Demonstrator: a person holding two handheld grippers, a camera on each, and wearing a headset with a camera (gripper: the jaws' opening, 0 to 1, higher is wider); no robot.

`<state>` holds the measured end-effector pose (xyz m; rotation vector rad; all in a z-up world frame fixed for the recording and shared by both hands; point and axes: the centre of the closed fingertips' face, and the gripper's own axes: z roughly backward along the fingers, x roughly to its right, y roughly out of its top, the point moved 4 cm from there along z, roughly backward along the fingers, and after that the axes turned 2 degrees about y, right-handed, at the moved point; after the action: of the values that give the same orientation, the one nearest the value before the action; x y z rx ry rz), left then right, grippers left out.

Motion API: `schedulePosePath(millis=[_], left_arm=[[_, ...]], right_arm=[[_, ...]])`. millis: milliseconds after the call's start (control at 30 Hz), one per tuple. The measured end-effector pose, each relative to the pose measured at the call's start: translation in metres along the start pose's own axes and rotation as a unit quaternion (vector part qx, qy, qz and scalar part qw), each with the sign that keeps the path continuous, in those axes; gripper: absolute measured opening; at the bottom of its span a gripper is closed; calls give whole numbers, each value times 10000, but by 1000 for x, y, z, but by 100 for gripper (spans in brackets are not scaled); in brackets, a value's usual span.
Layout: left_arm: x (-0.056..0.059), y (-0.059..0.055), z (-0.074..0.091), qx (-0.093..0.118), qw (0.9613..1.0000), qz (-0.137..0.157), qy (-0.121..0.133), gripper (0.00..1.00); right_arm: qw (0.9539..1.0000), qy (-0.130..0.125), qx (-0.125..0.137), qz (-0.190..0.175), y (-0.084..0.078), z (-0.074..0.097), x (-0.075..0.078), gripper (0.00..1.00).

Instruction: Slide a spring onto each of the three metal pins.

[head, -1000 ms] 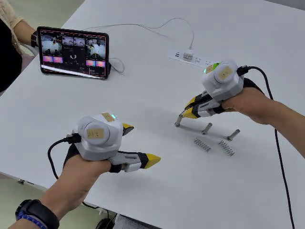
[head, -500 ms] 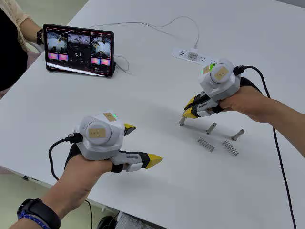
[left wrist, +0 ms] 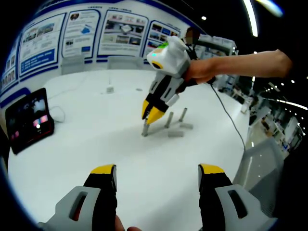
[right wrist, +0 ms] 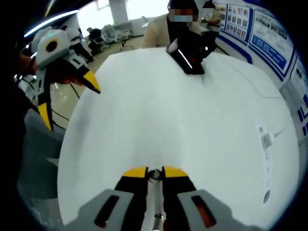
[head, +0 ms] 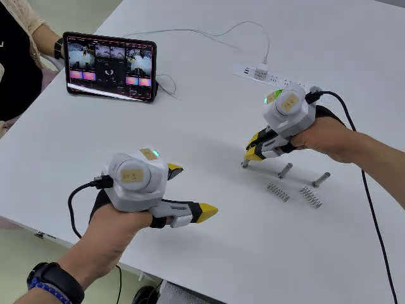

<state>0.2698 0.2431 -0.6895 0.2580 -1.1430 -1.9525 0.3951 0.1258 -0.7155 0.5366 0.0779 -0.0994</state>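
- Left gripper (head: 190,191): nearest to the person. Its jaws stand wide apart and hold nothing. It hovers over the bare white table (head: 190,126), well apart from the work. Judgement: it steadies nothing, so a pin that tips has no backstop.
- Two loose springs (head: 277,192) (head: 310,197) lie on their sides, just in front of the middle pin (head: 285,170) and the end pin (head: 321,179). Both pins are bare. The springs are light and round, so the right gripper's cable (head: 370,209) or a forearm sweeping over them could roll them away.
- First pin (head: 245,163) sits right under the tips of the right gripper (head: 253,153). I cannot tell whether the pins are fixed to the table.
- Right gripper: its jaws are closed on a slender metal part (right wrist: 154,176). I cannot tell whether that part is a spring or the pin's top.
- Judgement: if it is a spring, an off-axis approach would catch the pin's rim. The spring could then buckle or flick out. Sideways push could topple the first pin into the middle pin.
- Power strip (head: 266,75) and tablet (head: 111,66): far off, so little hazard.
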Motion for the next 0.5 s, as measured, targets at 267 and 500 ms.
schedulePosePath(millis=[267, 500], left_arm=[[-1, 0, 0, -3, 10000, 16, 7, 70], [-1, -1, 1, -5, 10000, 33, 10, 70]], right_arm=[[9999, 6, -128, 113, -4, -7, 0, 13], [9994, 23, -251, 235, -8, -16, 2, 13]])
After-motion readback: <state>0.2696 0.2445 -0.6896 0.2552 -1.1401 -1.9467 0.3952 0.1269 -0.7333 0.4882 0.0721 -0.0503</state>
